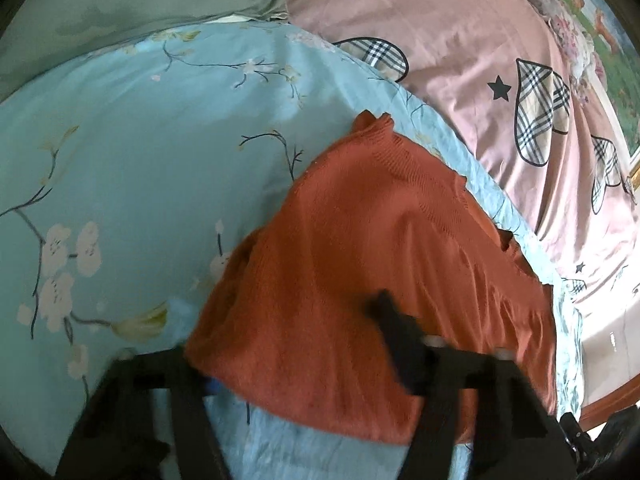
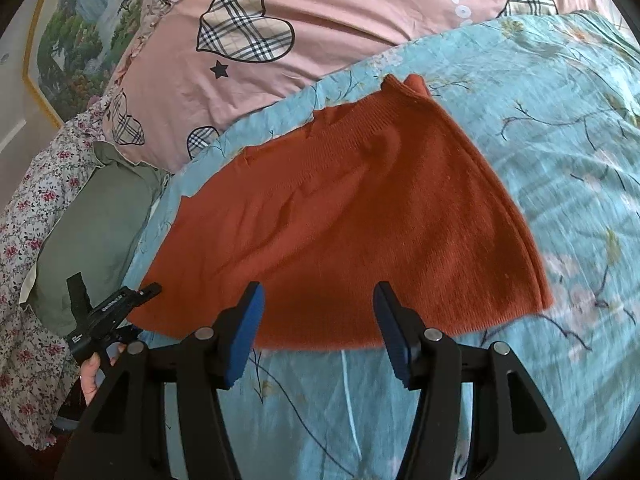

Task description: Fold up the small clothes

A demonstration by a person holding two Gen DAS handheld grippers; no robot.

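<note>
An orange knitted garment (image 2: 340, 216) lies folded on a light blue flowered sheet (image 2: 560, 120). It also shows in the left wrist view (image 1: 360, 280). My right gripper (image 2: 318, 320) is open and empty, its blue pads (image 2: 244, 336) just above the garment's near edge. My left gripper (image 1: 288, 344) is at the garment's edge; the knit covers its left finger and the right finger (image 1: 396, 328) lies on top, blurred. In the right wrist view the left gripper (image 2: 148, 290) touches the garment's left corner.
A pink quilt (image 2: 360, 20) with plaid hearts lies beyond the blue sheet. A grey-green pillow (image 2: 92, 232) and a flowered cloth (image 2: 36, 216) lie at the left. A framed landscape picture (image 2: 72, 40) hangs behind. A wooden bed edge (image 1: 612, 400) shows at the right.
</note>
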